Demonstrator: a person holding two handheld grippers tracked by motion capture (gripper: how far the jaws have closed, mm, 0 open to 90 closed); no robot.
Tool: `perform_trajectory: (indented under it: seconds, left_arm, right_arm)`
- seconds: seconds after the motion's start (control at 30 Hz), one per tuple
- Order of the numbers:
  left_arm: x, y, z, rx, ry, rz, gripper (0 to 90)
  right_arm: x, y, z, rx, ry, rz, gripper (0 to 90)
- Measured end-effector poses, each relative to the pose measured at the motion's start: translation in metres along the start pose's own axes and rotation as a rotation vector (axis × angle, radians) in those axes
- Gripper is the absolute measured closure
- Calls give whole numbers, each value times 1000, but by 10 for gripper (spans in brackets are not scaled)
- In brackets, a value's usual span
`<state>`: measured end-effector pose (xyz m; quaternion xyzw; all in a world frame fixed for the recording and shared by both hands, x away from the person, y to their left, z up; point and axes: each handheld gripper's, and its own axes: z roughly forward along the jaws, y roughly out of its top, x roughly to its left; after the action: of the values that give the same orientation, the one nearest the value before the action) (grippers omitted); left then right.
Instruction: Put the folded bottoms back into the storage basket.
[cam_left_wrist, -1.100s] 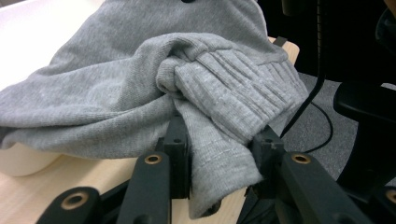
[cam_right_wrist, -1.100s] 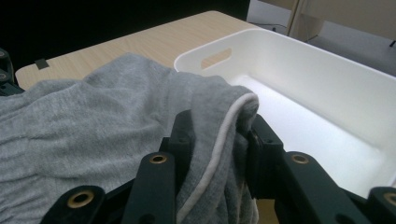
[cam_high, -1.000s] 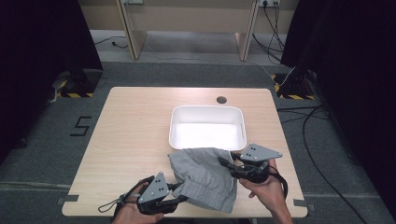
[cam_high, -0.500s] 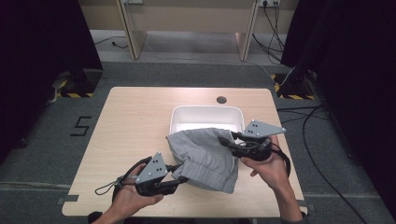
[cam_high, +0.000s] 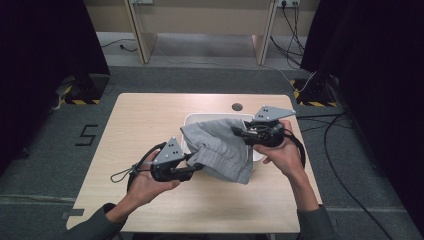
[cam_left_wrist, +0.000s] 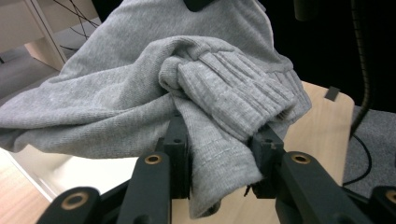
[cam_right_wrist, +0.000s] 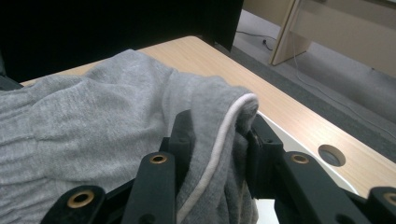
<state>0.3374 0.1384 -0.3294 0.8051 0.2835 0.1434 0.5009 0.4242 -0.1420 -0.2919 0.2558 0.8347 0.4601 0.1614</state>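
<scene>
Grey garment (cam_high: 220, 150) pinched in both grippers

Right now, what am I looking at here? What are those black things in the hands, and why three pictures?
A person stands at a wooden table and works two hand-held tools, each with two black fingers that pinch. The high view comes from a camera above the table. The other two come from small cameras riding on each tool, looking along its fingers. The left gripper and the right gripper are each shut on an edge of a grey garment, which hangs between them over a white bin. Near the table's far edge is a round hole.
</scene>
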Motion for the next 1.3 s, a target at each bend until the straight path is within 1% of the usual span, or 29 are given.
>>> perform_trajectory:
  seconds: [0.07,0.13,0.27,0.37,0.5,0.6,0.67,0.73,0.83,0.93,1.0,1.13,1.17,1.3]
  left_arm:
    - [4,2,5,11,11,1,657]
    - [11,4,13,11,9,-21,656]
    - [19,6,27,23,15,-44,657]
    - [27,7,39,41,18,-66,657]
    - [36,7,52,58,18,-95,656]
    - [41,8,59,70,26,-101,656]
    - [43,8,64,76,30,-103,656]
    - [45,7,69,86,30,-105,656]
    - [50,4,77,94,35,-126,656]
    - [54,1,82,107,41,-137,656]
    - [58,-3,86,121,42,-145,656]
    - [63,-10,92,142,40,-163,655]
    - [64,-12,93,148,39,-166,654]
    - [67,-18,97,172,32,-175,654]
  right_arm:
    - [-7,2,5,0,-1,3,688]
    - [-14,4,10,9,3,7,688]
    - [-30,4,20,23,-1,21,688]
    - [-40,3,31,54,-5,34,688]
    - [-52,0,44,84,-9,48,688]
    - [-62,-1,52,97,-7,55,688]
    - [-66,-2,56,113,-18,68,688]
    - [-71,-4,59,129,-23,71,688]
    - [-77,-8,64,141,-30,88,688]
    - [-82,-11,70,150,-36,106,688]
    - [-85,-12,74,164,-39,104,688]
    - [-90,-17,85,187,-44,118,688]
    - [-91,-18,87,191,-45,128,688]
    - [-92,-25,95,219,-50,131,688]
